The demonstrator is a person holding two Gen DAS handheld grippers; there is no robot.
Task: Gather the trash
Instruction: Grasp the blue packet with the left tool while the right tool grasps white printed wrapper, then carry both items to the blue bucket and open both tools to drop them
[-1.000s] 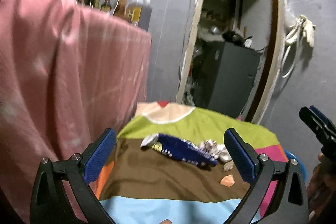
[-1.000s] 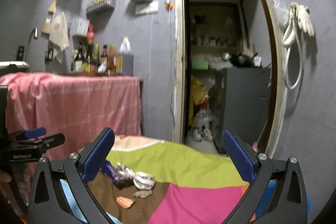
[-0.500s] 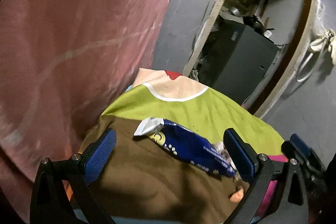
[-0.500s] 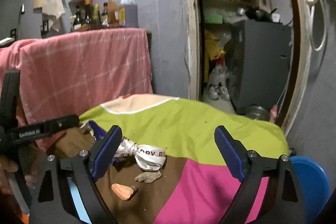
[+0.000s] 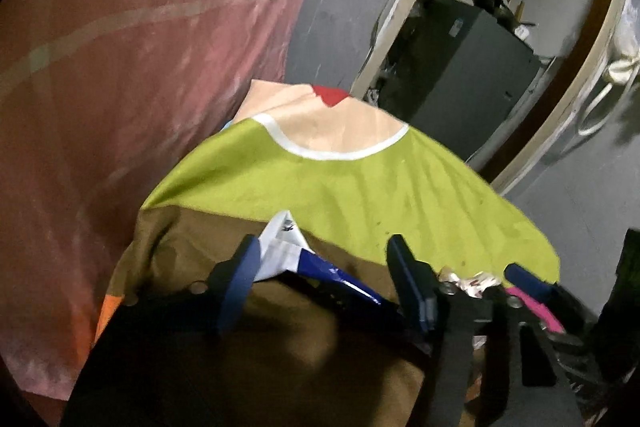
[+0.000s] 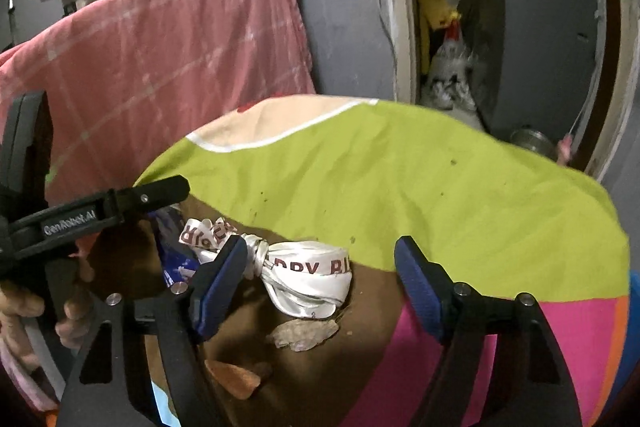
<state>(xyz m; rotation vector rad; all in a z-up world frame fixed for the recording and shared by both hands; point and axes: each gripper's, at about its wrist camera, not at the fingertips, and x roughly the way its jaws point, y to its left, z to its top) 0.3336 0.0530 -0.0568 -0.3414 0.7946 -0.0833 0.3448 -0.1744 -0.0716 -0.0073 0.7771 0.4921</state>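
Two grippers were being closed low in frame: left gripper (image 5: 324,279) around the blue wrapper (image 5: 320,267), right gripper (image 6: 320,283) around the knotted white bag (image 6: 308,275); neither clamped yet, so lifting was judged next.

In the left wrist view the blue wrapper (image 5: 340,277) runs toward four o'clock and vanishes behind the closing left gripper's (image 5: 324,281) right finger, so its far end is hidden. The crumpled white wrapper (image 5: 472,281) beyond shows only as a blurred scrap. In the right wrist view the orange scrap (image 6: 236,379) at seven o'clock is partly covered by a finger of the right gripper (image 6: 320,283).
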